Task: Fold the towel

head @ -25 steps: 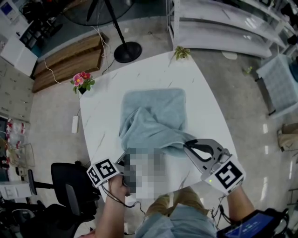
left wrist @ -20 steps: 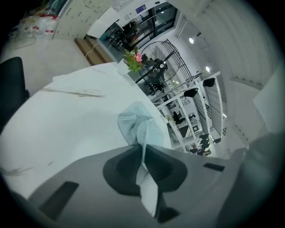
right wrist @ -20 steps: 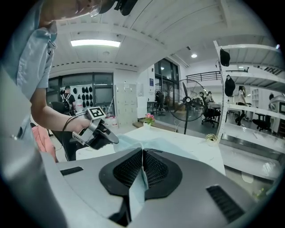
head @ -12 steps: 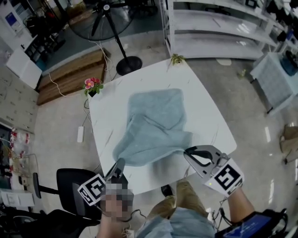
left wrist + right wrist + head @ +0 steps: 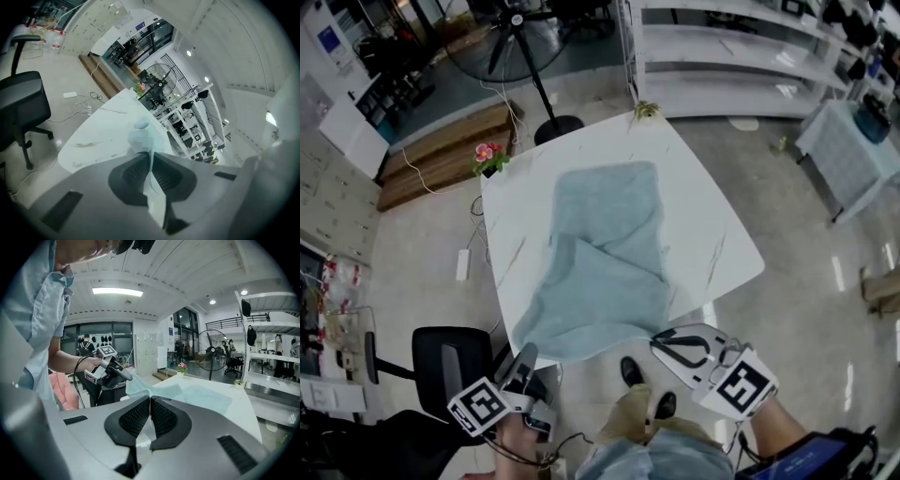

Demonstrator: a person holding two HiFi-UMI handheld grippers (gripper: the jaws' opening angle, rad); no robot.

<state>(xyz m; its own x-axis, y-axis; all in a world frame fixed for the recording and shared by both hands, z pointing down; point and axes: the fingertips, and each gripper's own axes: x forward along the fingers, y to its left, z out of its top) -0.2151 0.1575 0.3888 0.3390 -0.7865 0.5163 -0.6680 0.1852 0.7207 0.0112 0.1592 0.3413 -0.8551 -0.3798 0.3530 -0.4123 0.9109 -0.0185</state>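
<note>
A light blue-grey towel (image 5: 609, 244) lies spread on the white table (image 5: 712, 234), its near edge pulled out over the table's front edge. My left gripper (image 5: 528, 354) is shut on the towel's near left corner, just off the table's front left. The left gripper view shows the cloth (image 5: 154, 197) pinched between the shut jaws (image 5: 151, 161). At the front right, my right gripper (image 5: 661, 339) is shut on the near right corner. In the right gripper view the towel (image 5: 197, 397) runs from its jaws (image 5: 150, 404) onto the table, and the left gripper (image 5: 124, 373) shows beside it.
A floor fan's stand (image 5: 553, 127) and a wooden platform (image 5: 441, 150) lie beyond the table. Pink flowers (image 5: 490, 155) sit at its far left corner, a small plant (image 5: 645, 110) at the far corner. A black chair (image 5: 450, 361) stands near left; shelving (image 5: 722, 56) at the back right.
Both grippers have drawn back toward the person with the towel's corners. The bunched near half has been pulled out flatter and now reaches the table's front edge.
</note>
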